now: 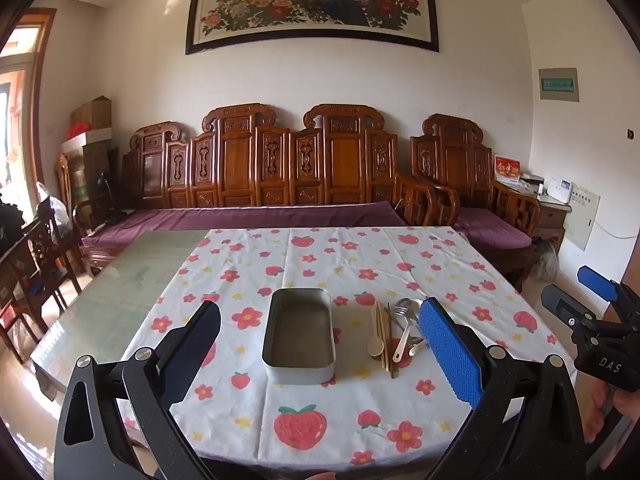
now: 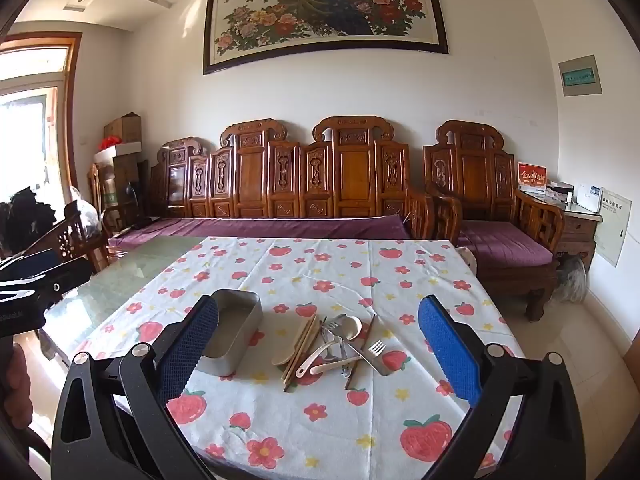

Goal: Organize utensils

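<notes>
Your left gripper jaws stand wide, nothing between the pads; it hangs over the near table edge. Right gripper likewise wide and empty, just beside it.

The metal tin sits empty on the strawberry tablecloth. The utensils lie in a crossed heap immediately right of it: pale spoons, chopsticks, a fork, metal spoons.

Likely risks: pinching one piece out of that tangle may drag its neighbours or flick them off; thin chopsticks may slip from the pads; loose cloth may bunch and nudge the tin.
</notes>
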`<act>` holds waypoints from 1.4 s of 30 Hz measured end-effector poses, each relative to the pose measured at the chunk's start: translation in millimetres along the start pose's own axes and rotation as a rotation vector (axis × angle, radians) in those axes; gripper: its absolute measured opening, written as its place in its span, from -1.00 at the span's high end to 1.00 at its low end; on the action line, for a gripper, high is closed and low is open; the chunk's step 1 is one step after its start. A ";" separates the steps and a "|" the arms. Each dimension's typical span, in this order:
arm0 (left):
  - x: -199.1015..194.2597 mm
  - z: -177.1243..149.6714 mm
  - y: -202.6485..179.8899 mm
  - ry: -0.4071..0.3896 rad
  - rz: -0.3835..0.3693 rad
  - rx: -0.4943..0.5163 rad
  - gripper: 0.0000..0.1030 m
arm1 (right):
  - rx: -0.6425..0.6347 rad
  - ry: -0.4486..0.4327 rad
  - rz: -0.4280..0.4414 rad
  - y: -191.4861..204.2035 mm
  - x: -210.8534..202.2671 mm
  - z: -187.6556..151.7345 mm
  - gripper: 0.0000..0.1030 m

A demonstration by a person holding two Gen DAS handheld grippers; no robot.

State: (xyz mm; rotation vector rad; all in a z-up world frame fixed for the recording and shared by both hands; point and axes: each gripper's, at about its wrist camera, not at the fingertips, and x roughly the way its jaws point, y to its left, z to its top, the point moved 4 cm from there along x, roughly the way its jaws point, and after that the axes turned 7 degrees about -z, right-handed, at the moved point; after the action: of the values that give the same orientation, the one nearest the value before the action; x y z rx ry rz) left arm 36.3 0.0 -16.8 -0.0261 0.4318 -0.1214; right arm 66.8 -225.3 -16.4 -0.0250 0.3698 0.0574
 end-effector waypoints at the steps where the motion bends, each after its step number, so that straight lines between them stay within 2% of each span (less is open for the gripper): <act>1: -0.2 0.0 0.0 0.000 -0.002 -0.001 -0.87 | -0.002 -0.004 -0.001 0.2 -0.2 0.1 -0.95; 42: -6.6 5.7 -7.9 -0.002 -0.002 0.008 -0.87 | 0.006 -0.001 0.004 1.2 0.9 0.3 -0.95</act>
State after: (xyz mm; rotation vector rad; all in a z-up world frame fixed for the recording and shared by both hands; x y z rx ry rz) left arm 31.9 -7.1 -8.5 -0.0192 0.4295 -0.1255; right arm 67.6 -224.0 -16.4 -0.0183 0.3688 0.0604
